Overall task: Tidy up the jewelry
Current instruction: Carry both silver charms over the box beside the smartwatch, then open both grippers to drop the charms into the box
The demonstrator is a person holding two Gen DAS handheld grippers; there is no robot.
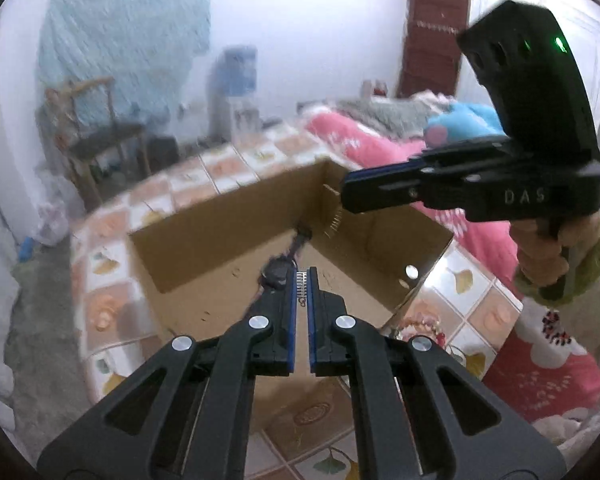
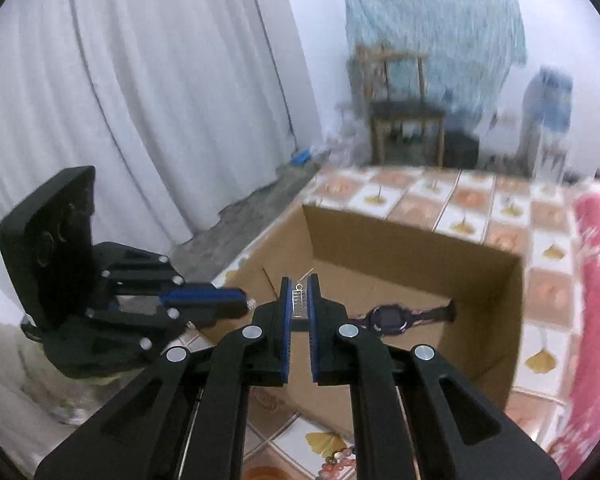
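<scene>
An open cardboard box (image 2: 404, 240) stands on the tiled tablecloth with a dark wristwatch (image 2: 392, 318) lying on its floor. My right gripper (image 2: 299, 280) hovers over the box's near side, shut on a small silver ladder-shaped earring (image 2: 299, 302). My left gripper (image 1: 303, 274) is above the same box (image 1: 220, 232), shut on a matching silver earring (image 1: 302, 286), with the watch (image 1: 278, 274) just beyond its tips. Each view shows the other gripper from the side: the right gripper (image 1: 346, 196) at upper right, the left gripper (image 2: 245, 300) at left.
A bead bracelet (image 2: 340, 460) lies on the tablecloth (image 2: 472, 200) in front of the box. Pink bedding (image 1: 364, 144) lies to the right of the table. A wooden chair (image 2: 404, 116) and white curtain (image 2: 140, 100) stand beyond. A hand (image 1: 540, 256) in a green cuff holds the right gripper.
</scene>
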